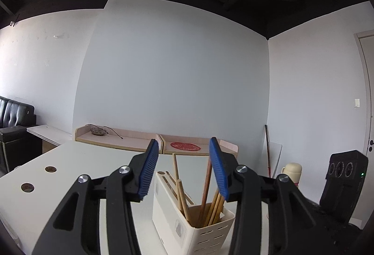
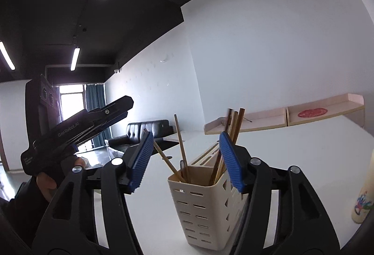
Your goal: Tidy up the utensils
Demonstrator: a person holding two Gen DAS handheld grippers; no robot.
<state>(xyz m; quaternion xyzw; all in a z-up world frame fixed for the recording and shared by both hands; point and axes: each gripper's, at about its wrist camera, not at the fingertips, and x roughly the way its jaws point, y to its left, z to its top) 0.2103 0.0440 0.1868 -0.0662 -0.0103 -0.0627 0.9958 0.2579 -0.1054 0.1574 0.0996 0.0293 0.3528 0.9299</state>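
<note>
On the white table [image 1: 70, 161] stands a cream utensil holder [image 1: 191, 227], slotted along its sides, with a bundle of wooden chopsticks [image 1: 211, 206] leaning in its open compartment. Several sticks tilt toward one side, a couple toward the other, and their tips rise well above the rim. A flat section with long slots sits behind the open compartment.

Both tools hover near the holder, one from each side, pointing roughly level. From the left wrist view, the left gripper [image 1: 184, 173] has its blue ribbed pads spread apart, and the chopstick tops show in the gap without either pad pressing on them. From the right wrist view, the right gripper [image 2: 187, 161] is likewise parted, the holder [image 2: 203, 203] and its chopsticks [image 2: 180, 145] framed between the pads; one pad sits just beside a few sticks, though I cannot tell whether it touches them. Neither tool grips anything.

A cream flask [image 1: 292, 171] stands on the right of the table. Against the far wall, low wooden trays [image 1: 121, 138] carry a red mat [image 1: 185, 146].
</note>
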